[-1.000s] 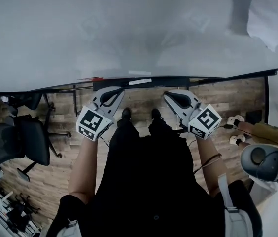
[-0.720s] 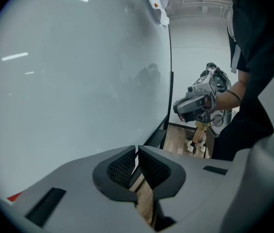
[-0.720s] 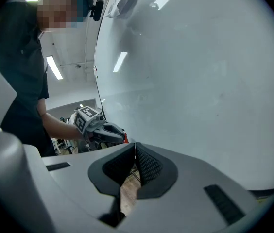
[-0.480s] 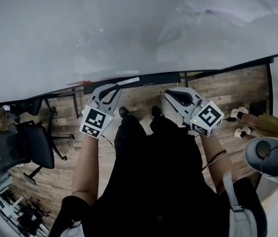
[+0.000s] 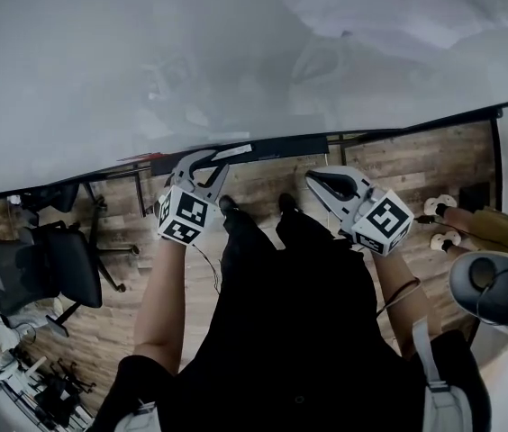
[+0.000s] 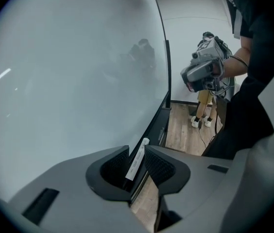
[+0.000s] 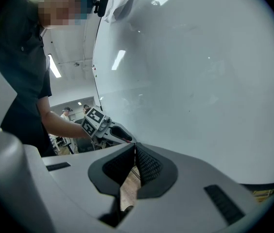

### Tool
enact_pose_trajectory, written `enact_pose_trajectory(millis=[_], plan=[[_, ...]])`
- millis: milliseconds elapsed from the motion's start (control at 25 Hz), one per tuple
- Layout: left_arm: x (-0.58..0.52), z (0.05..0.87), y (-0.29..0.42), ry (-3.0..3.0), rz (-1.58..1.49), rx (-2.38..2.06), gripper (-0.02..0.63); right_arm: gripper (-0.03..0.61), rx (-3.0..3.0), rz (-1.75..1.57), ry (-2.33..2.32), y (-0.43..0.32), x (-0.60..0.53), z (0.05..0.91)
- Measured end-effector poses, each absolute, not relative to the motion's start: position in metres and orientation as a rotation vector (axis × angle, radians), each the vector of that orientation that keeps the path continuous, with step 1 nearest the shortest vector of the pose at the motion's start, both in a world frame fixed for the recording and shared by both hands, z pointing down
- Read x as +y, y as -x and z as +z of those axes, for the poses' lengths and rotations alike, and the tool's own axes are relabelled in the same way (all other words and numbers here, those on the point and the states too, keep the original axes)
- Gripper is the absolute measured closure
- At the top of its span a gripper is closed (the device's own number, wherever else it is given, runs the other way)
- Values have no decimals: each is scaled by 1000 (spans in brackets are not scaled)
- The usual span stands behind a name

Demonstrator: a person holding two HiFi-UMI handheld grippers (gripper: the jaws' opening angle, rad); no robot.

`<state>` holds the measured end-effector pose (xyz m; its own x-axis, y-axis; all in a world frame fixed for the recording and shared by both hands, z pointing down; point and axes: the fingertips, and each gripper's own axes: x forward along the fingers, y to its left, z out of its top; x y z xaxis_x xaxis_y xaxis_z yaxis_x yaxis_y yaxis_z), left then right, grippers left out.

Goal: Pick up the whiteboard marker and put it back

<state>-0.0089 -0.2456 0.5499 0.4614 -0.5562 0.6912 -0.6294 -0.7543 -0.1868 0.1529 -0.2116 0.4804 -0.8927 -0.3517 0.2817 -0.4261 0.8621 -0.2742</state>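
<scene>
Put-back step ending. My left hand-held gripper (image 6: 137,148): jaws just been opening, now spread, marker (image 6: 136,161) between them, apparently lying on whiteboard tray (image 6: 163,121). My right hand-held gripper (image 7: 134,147) pressed together, empty. Next: draw left straight back without nudging marker.

A dark tray (image 5: 283,144) ran along the whiteboard's (image 5: 191,61) lower edge; a white marker (image 5: 234,151) apparently lay on it.

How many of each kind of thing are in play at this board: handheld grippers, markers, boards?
Grippers: 2, the left gripper, jaws just opened with the whiteboard marker between them, and the right gripper, jaws together.
Markers: 1, that whiteboard marker.
Boards: 1, the whiteboard.
Total: 4.
</scene>
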Motion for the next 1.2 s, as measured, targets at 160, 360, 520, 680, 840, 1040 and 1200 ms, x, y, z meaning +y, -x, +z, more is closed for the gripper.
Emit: enact_pose_trajectory(millis=[160,360,520,680,840,1040,1200], plan=[[-246,563,3,-2602,1326,-1017,506,558,-2807,473,-592,-162,-210,479],[-247,581,9,-2565,1498,-994,503,558,-2790,497,-621,-170,-212,483],[-251,592,10,-2555,1517,-966,503,558,-2784,509,-636,-171,-219,485],[-254,595,10,-2553,1549,-958,503,558,-2785,508,-676,-174,-227,482],[-257,598,11,-2550,1612,-952,503,558,-2783,496,-675,-175,-228,481],[-258,603,13,-2535,1655,-928,503,558,-2775,508,-679,-175,-226,483],[-259,605,13,-2531,1673,-931,503,558,-2779,503,-682,-176,-226,484]])
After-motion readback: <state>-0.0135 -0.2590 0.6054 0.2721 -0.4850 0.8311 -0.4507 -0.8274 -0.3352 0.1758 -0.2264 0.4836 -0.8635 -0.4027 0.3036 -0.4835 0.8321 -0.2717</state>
